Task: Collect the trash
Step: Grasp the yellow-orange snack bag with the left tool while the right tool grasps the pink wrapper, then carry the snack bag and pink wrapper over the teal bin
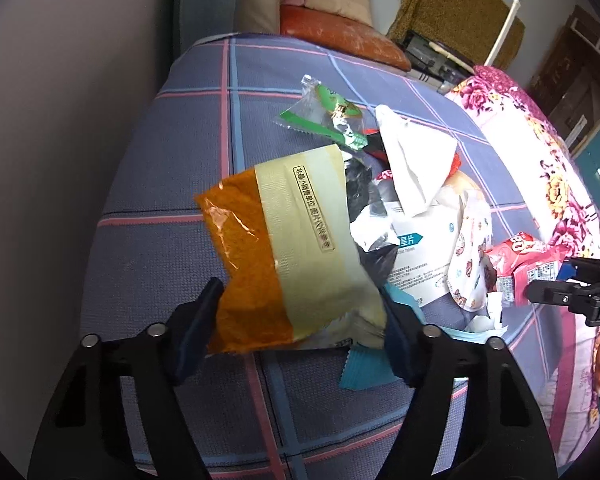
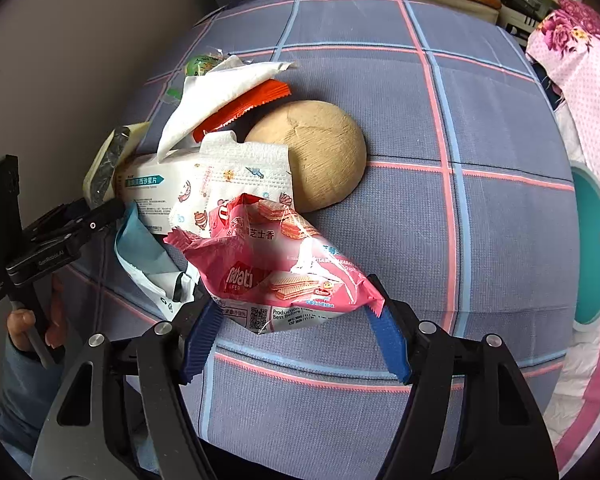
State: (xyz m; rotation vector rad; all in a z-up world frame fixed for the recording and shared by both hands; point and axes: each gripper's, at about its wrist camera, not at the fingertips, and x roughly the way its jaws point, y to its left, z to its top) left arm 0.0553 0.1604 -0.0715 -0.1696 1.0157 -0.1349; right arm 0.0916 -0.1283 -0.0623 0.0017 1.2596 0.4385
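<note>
Left gripper [image 1: 300,328] jaws wide around the orange wrapper [image 1: 284,256]. Right gripper [image 2: 296,344] jaws wide around the pink wafer bag [image 2: 276,268]. Tissue [image 2: 216,92], medicine box [image 2: 152,192] and a tan round lump [image 2: 316,152] crowd the bed [image 2: 480,128].

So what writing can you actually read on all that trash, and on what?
"Production Date", "Best Before": pink wafer wrapper; its brand logo is creased and partly hidden.
"芝士香": same wrapper.
"80": same wrapper, left wrist view.
"星片": white box; its small print is unreadable.
Yellow-orange packet: Chinese strip too blurred.

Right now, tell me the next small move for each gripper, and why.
Probably close both. The left gripper stands open around the orange-and-cream wrapper; the right gripper stands open around the pink wafer wrapper. Neither is pinched yet.
</note>
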